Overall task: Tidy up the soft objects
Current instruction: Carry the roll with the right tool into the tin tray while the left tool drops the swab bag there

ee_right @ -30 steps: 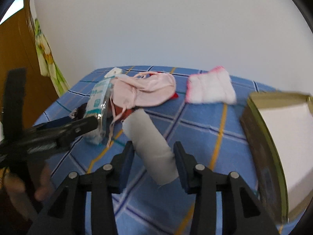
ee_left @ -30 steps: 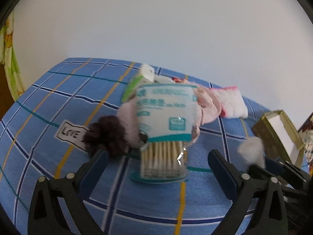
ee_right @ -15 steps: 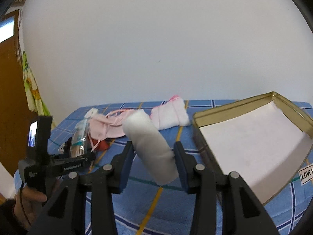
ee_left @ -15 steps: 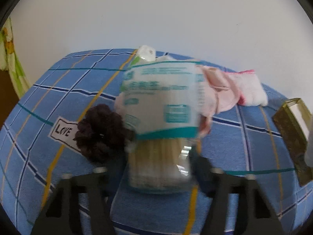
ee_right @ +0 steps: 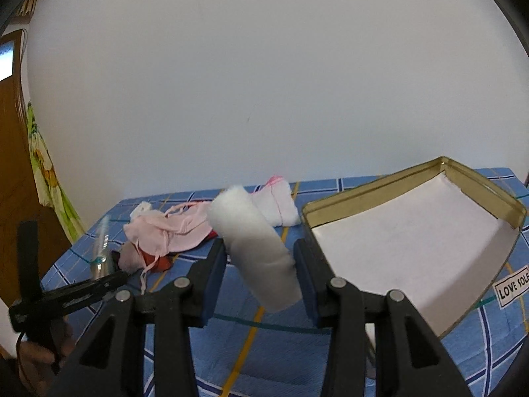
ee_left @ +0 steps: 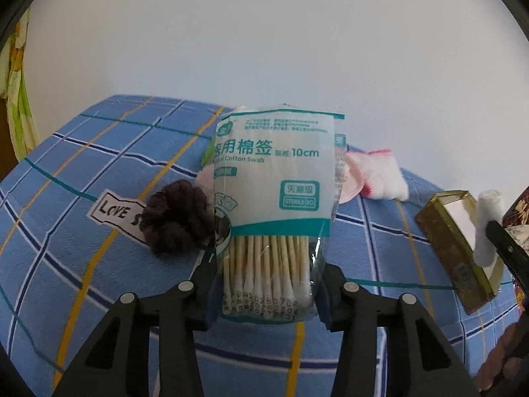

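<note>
The left tongs are closing on a clear, teal-printed plastic packet of cotton swabs between their pads and could crumple it. The right tongs hold a white roll of soft gauze beside the open gold tin; a loose grip might drop it short, onto the blue checked cloth of the worktop.

Glossy plastic swab packet, fuzzy brown scrunchie, woven checked cloth, brassy tin box

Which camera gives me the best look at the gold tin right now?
The right wrist view: the gold tin fills its right side, open, white lining bare, just beyond the white roll the right gripper holds. The left wrist view shows it small and foreshortened at the edge.
</note>
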Demonstrator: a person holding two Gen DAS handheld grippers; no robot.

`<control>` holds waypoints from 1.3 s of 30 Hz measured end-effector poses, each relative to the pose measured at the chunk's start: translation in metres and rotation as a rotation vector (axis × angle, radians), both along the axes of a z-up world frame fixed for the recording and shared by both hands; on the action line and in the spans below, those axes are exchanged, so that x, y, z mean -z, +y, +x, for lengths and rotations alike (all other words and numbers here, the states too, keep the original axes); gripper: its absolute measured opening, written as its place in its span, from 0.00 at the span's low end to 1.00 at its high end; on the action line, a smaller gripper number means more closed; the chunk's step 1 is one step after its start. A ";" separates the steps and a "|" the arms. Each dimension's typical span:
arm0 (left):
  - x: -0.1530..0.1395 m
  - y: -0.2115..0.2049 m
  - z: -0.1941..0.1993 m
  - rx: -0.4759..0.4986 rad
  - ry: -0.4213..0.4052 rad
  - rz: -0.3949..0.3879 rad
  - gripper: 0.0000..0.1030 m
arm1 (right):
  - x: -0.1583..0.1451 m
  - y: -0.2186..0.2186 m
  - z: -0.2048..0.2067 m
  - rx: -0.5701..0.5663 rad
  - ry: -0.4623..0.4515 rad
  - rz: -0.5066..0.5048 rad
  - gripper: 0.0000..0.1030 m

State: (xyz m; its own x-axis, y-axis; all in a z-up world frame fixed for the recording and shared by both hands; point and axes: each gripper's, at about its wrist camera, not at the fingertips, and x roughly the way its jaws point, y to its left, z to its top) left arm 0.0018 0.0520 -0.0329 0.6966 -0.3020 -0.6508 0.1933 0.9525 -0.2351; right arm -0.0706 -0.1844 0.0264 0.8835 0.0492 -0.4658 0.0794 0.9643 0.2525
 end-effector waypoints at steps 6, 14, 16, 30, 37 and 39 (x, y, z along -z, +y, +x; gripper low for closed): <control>-0.015 -0.005 -0.027 -0.001 -0.102 0.015 0.47 | -0.010 -0.008 -0.009 0.064 -0.045 -0.010 0.41; -0.048 -0.055 -0.045 0.151 -0.197 0.006 0.47 | -0.021 -0.047 -0.023 0.231 -0.085 -0.073 0.41; -0.053 -0.077 -0.047 0.205 -0.208 0.011 0.47 | -0.018 -0.065 -0.028 0.277 -0.061 -0.079 0.41; -0.055 -0.238 -0.041 0.456 -0.150 0.001 0.47 | -0.005 -0.159 -0.046 0.413 0.031 -0.125 0.41; -0.043 -0.297 -0.033 0.478 -0.067 0.029 0.47 | 0.005 -0.187 -0.033 0.426 0.092 -0.146 0.41; -0.039 -0.307 -0.035 0.489 -0.065 0.045 0.47 | 0.008 -0.193 -0.031 0.426 0.111 -0.139 0.41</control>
State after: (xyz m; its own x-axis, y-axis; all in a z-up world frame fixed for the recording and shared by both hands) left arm -0.0333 -0.2552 0.0060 0.5194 -0.5765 -0.6307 0.6332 0.7554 -0.1690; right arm -0.1014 -0.3773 0.0183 0.7560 -0.3774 -0.5349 0.4953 0.8640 0.0904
